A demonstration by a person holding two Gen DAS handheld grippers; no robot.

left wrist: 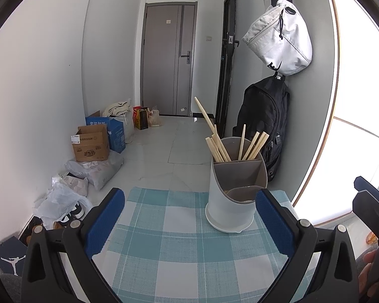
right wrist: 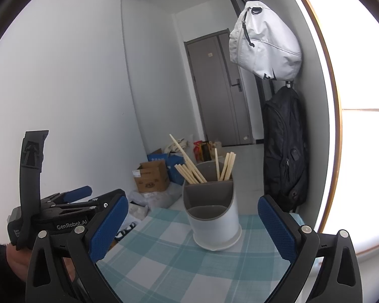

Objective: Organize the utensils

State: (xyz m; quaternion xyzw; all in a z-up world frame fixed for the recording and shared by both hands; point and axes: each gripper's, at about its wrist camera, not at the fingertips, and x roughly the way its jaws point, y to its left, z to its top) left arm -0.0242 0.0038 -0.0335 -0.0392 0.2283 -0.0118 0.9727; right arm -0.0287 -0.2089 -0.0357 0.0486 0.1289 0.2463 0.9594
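Observation:
A white and grey utensil holder (left wrist: 233, 189) stands on the teal checked tablecloth (left wrist: 169, 240), right of centre. Several wooden chopsticks (left wrist: 221, 144) stand in its two rear compartments; the front compartment looks empty. My left gripper (left wrist: 189, 224) is open and empty, just short of the holder. In the right wrist view the holder (right wrist: 213, 214) stands between my open, empty right gripper's (right wrist: 193, 229) fingers, a little beyond them, with the chopsticks (right wrist: 192, 169) leaning left and right. The left gripper (right wrist: 70, 202) shows at the left there.
A white bag (left wrist: 280, 38) and a black backpack (left wrist: 265, 123) hang on the right wall close behind the holder. Cardboard boxes (left wrist: 91, 144) and plastic bags (left wrist: 60, 202) lie on the floor at the left. A grey door (left wrist: 168, 58) is at the back.

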